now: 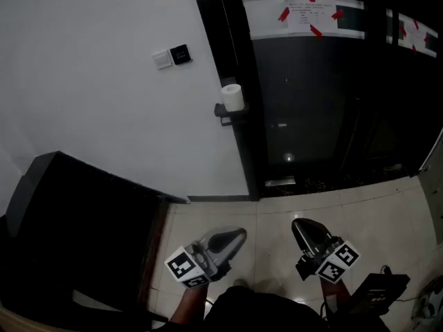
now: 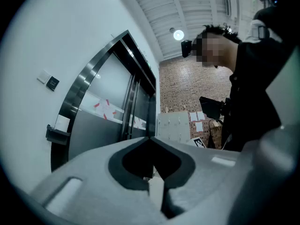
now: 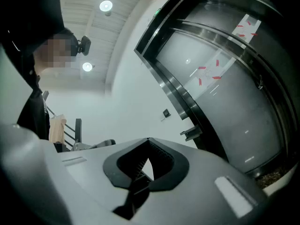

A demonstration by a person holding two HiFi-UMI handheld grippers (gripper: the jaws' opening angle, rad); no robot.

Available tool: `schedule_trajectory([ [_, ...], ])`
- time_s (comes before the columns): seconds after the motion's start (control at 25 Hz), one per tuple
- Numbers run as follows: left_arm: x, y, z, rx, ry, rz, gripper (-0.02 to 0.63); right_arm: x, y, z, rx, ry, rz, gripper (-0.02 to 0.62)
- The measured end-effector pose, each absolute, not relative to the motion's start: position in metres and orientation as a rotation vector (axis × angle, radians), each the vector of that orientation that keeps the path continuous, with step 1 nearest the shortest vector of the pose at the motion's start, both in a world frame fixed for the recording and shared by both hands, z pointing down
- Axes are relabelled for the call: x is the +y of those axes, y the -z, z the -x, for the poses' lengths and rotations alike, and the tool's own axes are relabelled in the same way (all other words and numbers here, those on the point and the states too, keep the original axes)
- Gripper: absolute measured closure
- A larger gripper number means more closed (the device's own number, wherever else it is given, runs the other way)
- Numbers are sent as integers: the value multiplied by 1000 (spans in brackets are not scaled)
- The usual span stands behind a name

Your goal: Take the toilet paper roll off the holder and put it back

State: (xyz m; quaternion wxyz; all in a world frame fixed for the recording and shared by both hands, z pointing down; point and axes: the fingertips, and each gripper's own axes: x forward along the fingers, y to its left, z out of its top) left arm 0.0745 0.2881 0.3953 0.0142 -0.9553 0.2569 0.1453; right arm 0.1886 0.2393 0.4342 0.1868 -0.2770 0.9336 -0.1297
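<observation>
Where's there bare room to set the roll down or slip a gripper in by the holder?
Bare floor tiles lie between the black cabinet and the glass door. The white wall left of the toilet paper roll, below the switches, is bare too. Crowded: bottom right, by the black device.

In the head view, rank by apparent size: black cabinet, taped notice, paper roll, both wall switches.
1. cabinet
2. notice
3. roll
4. black switch and white switch: alike, tied.
The cabinet is nearest the camera, so its true size is unsure.
</observation>
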Motion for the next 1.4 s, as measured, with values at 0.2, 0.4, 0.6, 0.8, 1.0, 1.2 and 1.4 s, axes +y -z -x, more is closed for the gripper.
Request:
schedule_trajectory([
  [0.2,262,-415,-72,862,-358,2998,609,222,-437,-190,2652,362,777,595],
  [0.4,220,-413,-71,810,-394,3011,609,185,-437,-180,2693,341,798,595],
  [0.6,152,-394,-48,719,-528,3021,609,121,-437,-144,2759,296,842,595],
  [0.8,58,-389,-2,654,-548,3044,609,29,-427,-96,2781,235,924,595],
  [1.0,-29,-369,43,581,-551,3053,609,-66,-408,-51,2760,241,1022,595],
  [1.2,-89,-360,81,577,-642,3056,609,-136,-397,-19,2772,231,1068,595],
  [1.4,-120,-358,97,633,-658,3050,609,-185,-395,-2,2803,198,1093,569],
])
